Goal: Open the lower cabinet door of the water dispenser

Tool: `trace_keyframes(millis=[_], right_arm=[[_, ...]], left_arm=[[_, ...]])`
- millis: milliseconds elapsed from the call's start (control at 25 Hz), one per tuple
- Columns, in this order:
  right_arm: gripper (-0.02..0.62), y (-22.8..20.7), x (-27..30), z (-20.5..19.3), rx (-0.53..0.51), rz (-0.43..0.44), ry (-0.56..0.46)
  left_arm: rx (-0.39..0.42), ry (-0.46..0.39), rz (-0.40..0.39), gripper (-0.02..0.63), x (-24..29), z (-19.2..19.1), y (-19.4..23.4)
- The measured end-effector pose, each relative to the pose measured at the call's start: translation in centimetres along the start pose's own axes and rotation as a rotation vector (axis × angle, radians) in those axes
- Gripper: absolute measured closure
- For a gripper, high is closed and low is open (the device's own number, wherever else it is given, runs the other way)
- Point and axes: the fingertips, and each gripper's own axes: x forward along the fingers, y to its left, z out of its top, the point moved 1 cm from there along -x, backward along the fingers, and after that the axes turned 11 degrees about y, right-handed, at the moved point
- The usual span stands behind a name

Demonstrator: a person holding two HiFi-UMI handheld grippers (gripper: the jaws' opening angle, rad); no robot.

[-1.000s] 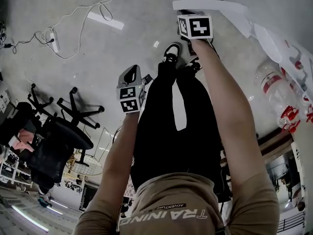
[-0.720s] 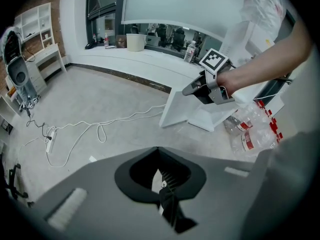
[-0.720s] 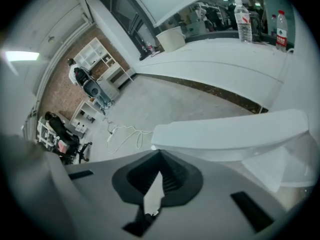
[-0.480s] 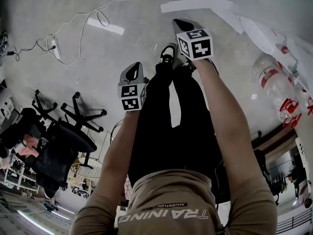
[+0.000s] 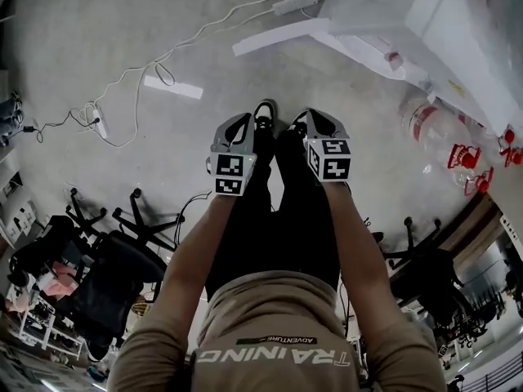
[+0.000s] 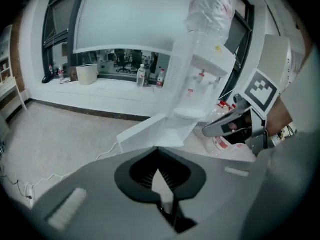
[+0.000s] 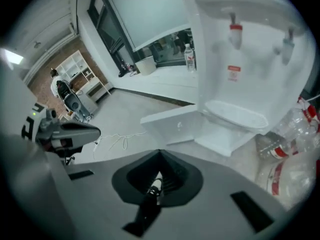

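White cabinet door (image 5: 274, 39) stands open at 12 o'clock. Left tool (image 5: 243, 121) and right tool (image 5: 315, 117), both pressed together and empty, have pulled back: the task seems done.

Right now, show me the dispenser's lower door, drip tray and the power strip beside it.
lower door (image 7: 172, 128): right gripper view, panel middle.
drip tray (image 7: 235, 115): right gripper view, tray centre.
power strip (image 5: 296, 4): head view, its body.
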Motion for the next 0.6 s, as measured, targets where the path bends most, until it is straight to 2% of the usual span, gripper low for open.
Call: trace_keyframes(millis=[120, 280, 480, 600], right_arm=[[0.588, -0.8, -4.4, -0.7, 0.01, -0.025, -0.023], [0.588, -1.2, -9.7, 0.7, -0.009, -0.067, -0.125], [0.588, 0.9, -16.9, 2.3, -0.021, -0.102, -0.232], [0.588, 2.0, -22.5, 3.3, -0.045, -0.126, -0.304]], left_arm=[[0.067, -0.048, -0.047, 0.606, -1.9, 3.6, -3.3], [0.166, -0.1, -0.107, 0.606, -4.8, 8.4, -7.0], [0.284, -0.181, -0.162, 0.604, -10.4, 13.6, -10.5], [0.35, -0.194, -0.2, 0.605, -13.5, 15.2, -13.1]])
